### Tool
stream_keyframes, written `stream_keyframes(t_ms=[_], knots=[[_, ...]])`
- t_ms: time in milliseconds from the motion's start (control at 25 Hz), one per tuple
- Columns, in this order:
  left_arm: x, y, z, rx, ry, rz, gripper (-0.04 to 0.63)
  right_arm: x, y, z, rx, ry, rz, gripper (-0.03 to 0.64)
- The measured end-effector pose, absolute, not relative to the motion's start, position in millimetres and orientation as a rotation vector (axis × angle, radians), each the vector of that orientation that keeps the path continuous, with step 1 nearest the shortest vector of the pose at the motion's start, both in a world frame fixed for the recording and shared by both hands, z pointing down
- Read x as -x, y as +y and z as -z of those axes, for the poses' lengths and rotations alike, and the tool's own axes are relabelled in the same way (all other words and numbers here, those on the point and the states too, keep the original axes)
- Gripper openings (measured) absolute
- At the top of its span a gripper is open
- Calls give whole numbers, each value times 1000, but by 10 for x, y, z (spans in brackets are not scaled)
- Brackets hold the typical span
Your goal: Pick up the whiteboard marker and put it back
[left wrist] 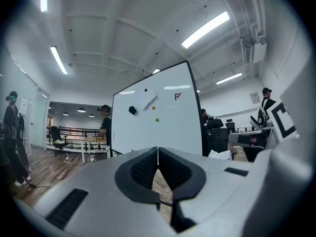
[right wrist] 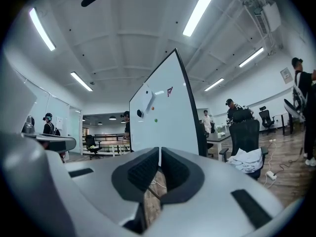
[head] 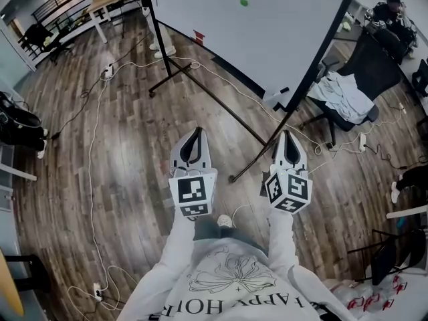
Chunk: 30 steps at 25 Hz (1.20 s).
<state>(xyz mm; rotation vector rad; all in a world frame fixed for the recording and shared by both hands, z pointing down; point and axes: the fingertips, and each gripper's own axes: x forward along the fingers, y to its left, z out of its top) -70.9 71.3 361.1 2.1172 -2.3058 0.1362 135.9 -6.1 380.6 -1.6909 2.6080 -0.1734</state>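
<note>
While both arms reach forward from the bottom of the head view, the sleeves (head: 179,246) in light grey run side by side, nearly parallel and a little apart. Each hand carries its tool level and pointing toward the top of the frame. The left gripper (head: 195,131) sits just left of centre and the right gripper (head: 287,134) just right of centre, at almost the same height in the picture. Their marker cubes face the camera. In the left gripper view the two dark pads meet in a thin line and nothing is between them. The right gripper view shows the same: jaws pressed together and empty.

The whiteboard (head: 254,25) on its black stand fills the upper middle of the head view, beyond both tools and well apart from them. On a white ledge at its lower edge, right of centre, lies a small dark thing, perhaps the whiteboard marker (head: 284,90); it is too small to be sure. A green magnet (head: 244,3) sticks on the board near the top. A black chair (head: 364,65) with pale cloth on it stands at upper right.
</note>
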Motion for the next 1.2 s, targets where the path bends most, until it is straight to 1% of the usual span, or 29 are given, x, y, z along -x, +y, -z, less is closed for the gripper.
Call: stream_keyframes(t_ms=[480,960,1040,1200], knots=[[863,-513,-3901,-2151,-2206,-163,8,-1334,-1101,-4098,1825,2551,238,6],[1089,-1995,-3889,-2328,-2028,-165,8,-1151,-2223,-4157,2043,2387,250,6],[1112,-2185,-3925,-2345,-1994,-174,8,-1144,-2357,-4216,2081,2372,269,11],[1140,-2491,-4031,-2371,-1932,-198,8,-1140,-2578,-4324,2139,2335,306,49]])
